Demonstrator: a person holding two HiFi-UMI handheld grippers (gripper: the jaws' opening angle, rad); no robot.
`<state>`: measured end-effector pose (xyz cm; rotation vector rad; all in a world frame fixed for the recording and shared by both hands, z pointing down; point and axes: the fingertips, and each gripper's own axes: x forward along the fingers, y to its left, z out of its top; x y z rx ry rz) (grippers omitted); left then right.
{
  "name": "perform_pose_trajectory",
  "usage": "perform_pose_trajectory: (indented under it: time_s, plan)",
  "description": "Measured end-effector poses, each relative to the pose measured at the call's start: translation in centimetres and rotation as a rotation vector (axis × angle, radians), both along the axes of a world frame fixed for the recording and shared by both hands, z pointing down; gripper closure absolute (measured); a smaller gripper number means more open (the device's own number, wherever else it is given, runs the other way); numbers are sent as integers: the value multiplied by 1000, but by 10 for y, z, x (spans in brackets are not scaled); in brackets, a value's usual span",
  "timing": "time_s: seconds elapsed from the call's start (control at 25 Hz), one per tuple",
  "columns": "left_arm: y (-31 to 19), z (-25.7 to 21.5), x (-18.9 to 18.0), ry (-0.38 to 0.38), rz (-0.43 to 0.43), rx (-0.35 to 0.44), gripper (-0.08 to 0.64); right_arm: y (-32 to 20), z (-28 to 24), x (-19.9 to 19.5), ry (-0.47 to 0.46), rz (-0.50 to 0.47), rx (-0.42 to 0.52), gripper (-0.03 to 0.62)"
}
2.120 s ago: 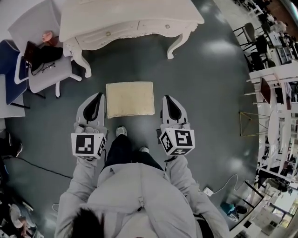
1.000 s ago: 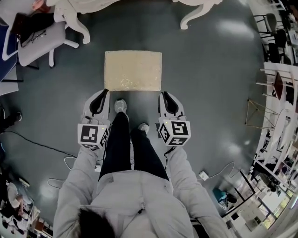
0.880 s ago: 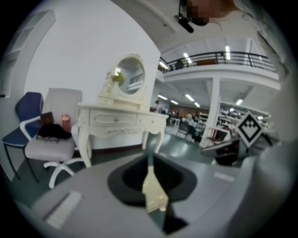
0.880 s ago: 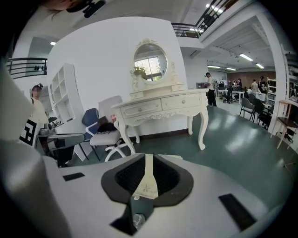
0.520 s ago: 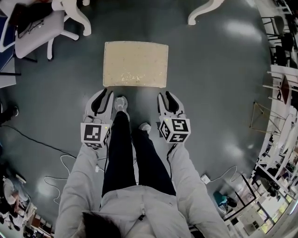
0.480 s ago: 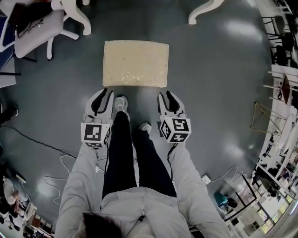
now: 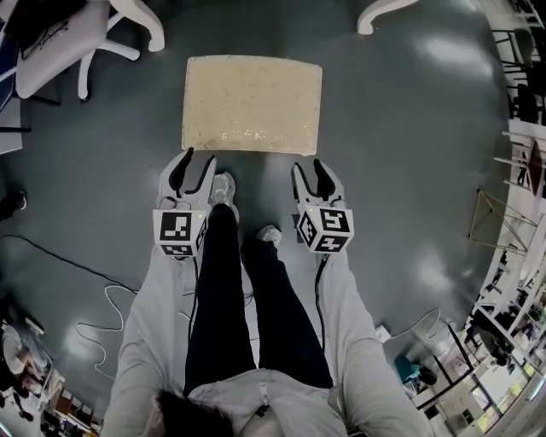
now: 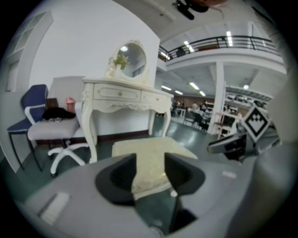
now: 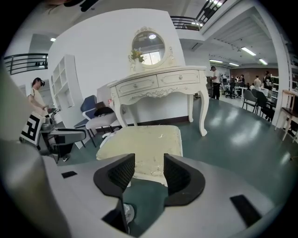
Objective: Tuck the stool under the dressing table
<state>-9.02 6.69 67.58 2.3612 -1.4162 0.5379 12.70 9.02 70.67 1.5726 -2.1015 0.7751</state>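
Note:
The stool (image 7: 252,104) has a cream cushioned top and stands on the grey floor just ahead of both grippers. Only the dressing table's white curved legs (image 7: 147,19) show at the head view's top edge. The whole dressing table (image 9: 158,83), with its oval mirror, stands behind the stool (image 9: 145,139) in both gripper views. My left gripper (image 7: 194,166) is near the stool's near left corner and my right gripper (image 7: 311,171) near its near right corner. Both sets of jaws have just been opening and grip nothing. The stool (image 8: 153,146) shows through the left gripper's (image 8: 150,167) gap.
A white office chair (image 7: 51,43) with dark things on its seat stands left of the dressing table, with a blue chair (image 8: 28,107) beside it. The person's feet (image 7: 223,188) are between the grippers. Cables (image 7: 85,273) lie at the left, and racks and chairs (image 7: 520,128) line the right.
Both grippers have sunk toward the floor and their jaws have opened. The stool looms larger and nearer the top of the head view, and the dressing table's top has slid out of it.

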Motion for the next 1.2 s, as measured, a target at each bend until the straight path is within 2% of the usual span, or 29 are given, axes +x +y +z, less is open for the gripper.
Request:
perform_pose_trajectory:
  time_s: [0.28,0.48,0.72,0.96,1.2]
  plan:
    - [-2,50,-20,-54,-30,-72,307,-6,33,-4,65,-72,-16,370]
    - [-1,70,-22,-128,12,-89,299,-12,52,9,74,-49,-52,347]
    - [-7,86,-26,-116,-15,-108,296,-22,73,22,73,11,-93,321]
    - [-18,110,-34,-147,-8,-151,288,-29,91,14,90,-2,-130,304]
    - [-22,119,-34,-146,30,-171,282,-30,94,13,110,17,-121,307]
